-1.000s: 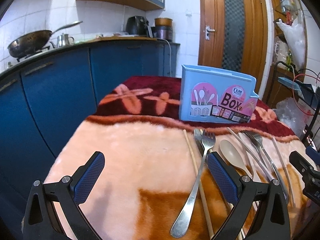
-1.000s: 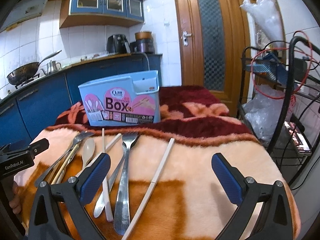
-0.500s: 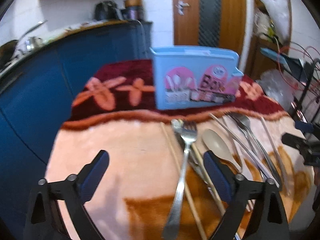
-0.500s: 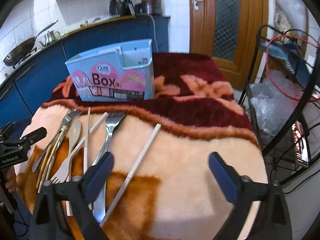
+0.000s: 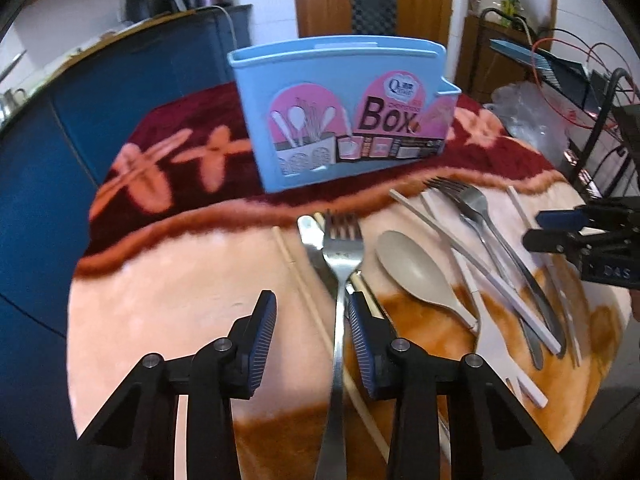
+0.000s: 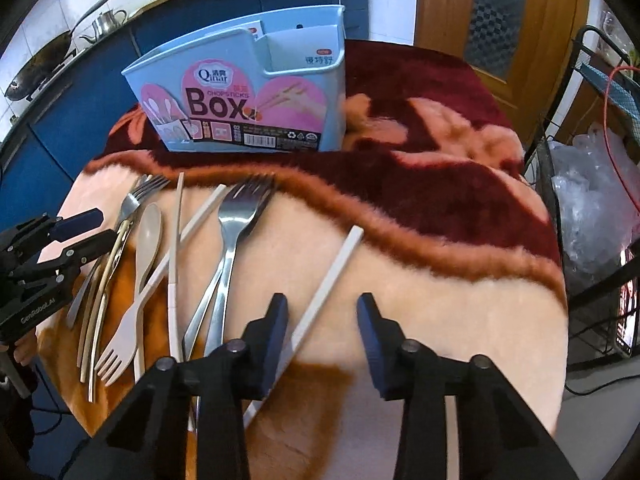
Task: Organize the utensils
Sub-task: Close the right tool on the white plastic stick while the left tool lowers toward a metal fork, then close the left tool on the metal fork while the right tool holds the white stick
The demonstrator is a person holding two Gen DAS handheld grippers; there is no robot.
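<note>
A light blue utensil box [image 5: 340,112] stands at the back of the blanket-covered table; it also shows in the right wrist view [image 6: 248,92]. Several utensils lie in front of it. My left gripper [image 5: 312,312] is open, its jaws straddling the handle of a steel fork [image 5: 342,264] that lies over a knife [image 5: 314,240] and a wooden chopstick [image 5: 296,268]. A beige spoon [image 5: 412,268] lies to its right. My right gripper [image 6: 322,312] is open, its jaws straddling a white chopstick [image 6: 332,272]. Another steel fork [image 6: 236,224] lies to its left.
Blue kitchen cabinets [image 5: 100,92] run along the left. A black wire rack [image 6: 588,184] with plastic bags stands at the right of the table. The table edge drops off close to both grippers. More forks, chopsticks and a beige fork [image 6: 120,340] lie between the grippers.
Both grippers have moved forward and down toward the utensils and have narrowed their jaws. The left now straddles the fork handle, the right the white chopstick.
</note>
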